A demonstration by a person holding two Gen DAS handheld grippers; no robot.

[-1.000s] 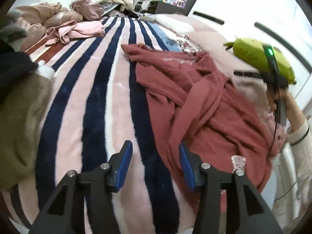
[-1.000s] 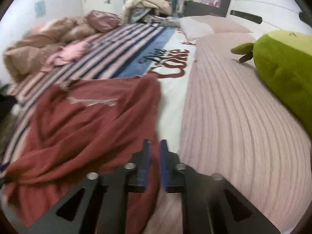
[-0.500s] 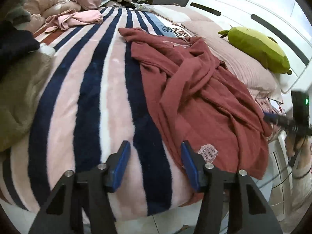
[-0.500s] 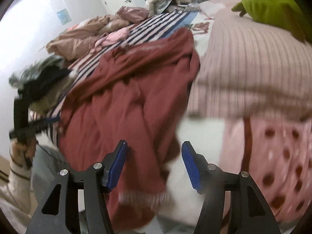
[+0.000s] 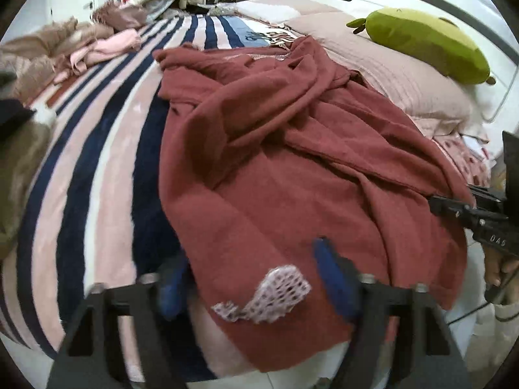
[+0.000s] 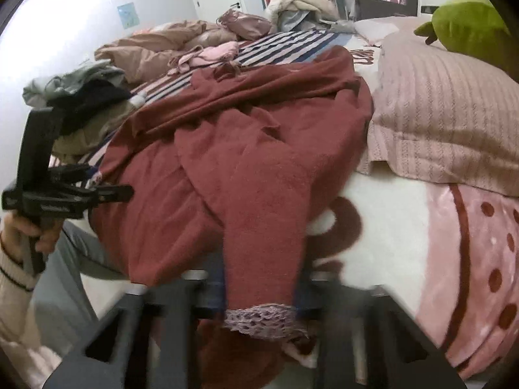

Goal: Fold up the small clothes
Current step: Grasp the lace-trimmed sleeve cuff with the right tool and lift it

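Left wrist view: nearest, the left gripper [image 5: 249, 278] is seen w/ fingers spread wide, the hem of a red garment [image 5: 292, 149] lying between them but not pinched; a lace patch [image 5: 269, 291] sits at that hem. In the right wrist view the right gripper [image 6: 259, 295] has its fingers set either side of a lace-trimmed sleeve cuff [image 6: 262, 319]; blur hides whether the cloth is clamped, so it can't be told.

The garment is spread crumpled across the bed [image 5: 97, 149], hem and cuff hanging over the near edge. It is judged soft, light, limp knit: it should drape and bunch, not slip. Hold is best taken at the cuff and hem corners, clear of the lace, which may snag.

Farther off: a ribbed pink pillow [image 6: 447, 107] just beside the garment on the right, w/ a green plush toy [image 5: 425, 43] on it; dark and olive clothes [image 6: 87, 103] at the left edge; pink clothes [image 5: 107, 48] and beige bedding [image 6: 146, 48] at the far end. The pillow is judged to crowd the space for laying the garment flat.
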